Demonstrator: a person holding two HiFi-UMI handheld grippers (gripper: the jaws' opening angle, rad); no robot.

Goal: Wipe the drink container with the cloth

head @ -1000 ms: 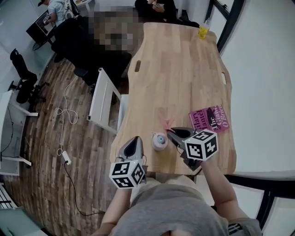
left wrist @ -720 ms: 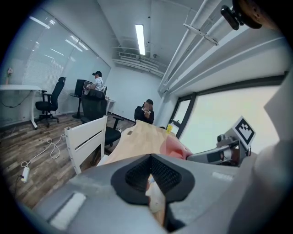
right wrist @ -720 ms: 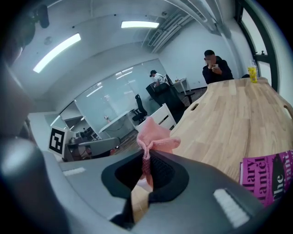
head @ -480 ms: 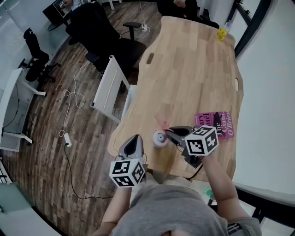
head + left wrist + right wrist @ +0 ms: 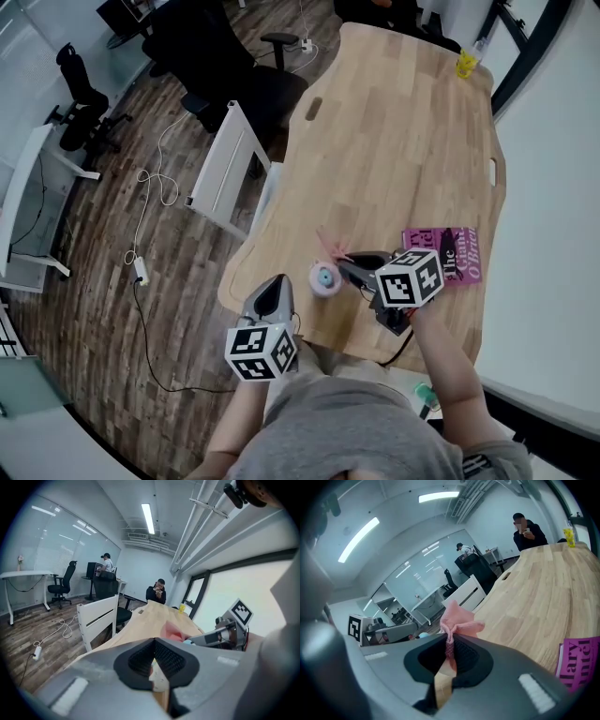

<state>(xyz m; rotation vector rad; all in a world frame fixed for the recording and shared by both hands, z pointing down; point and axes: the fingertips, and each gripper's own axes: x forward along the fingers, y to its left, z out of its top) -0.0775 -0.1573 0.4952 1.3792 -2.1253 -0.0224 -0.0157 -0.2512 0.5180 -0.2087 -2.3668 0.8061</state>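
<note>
The drink container (image 5: 325,278), a small pink cup with a pale blue lid, stands near the table's near edge. My right gripper (image 5: 344,270) sits just right of it, shut on a pink cloth (image 5: 333,247) that bunches up above the jaws. In the right gripper view the cloth (image 5: 457,620) is pinched between the pads. My left gripper (image 5: 274,286) hovers left of the cup at the table edge, shut with nothing in it. From the left gripper view the cloth (image 5: 172,631) and the blue lid (image 5: 188,642) show ahead.
A pink book (image 5: 452,253) lies right of the right gripper. A yellow bottle (image 5: 466,63) stands at the far end of the wooden table (image 5: 394,150). A white chair (image 5: 230,169) and a black office chair (image 5: 248,80) stand left of the table; a person (image 5: 529,529) sits at the far end.
The head view has shifted, so the table sits further right. The grippers, cup and cloth keep about the same arrangement.
</note>
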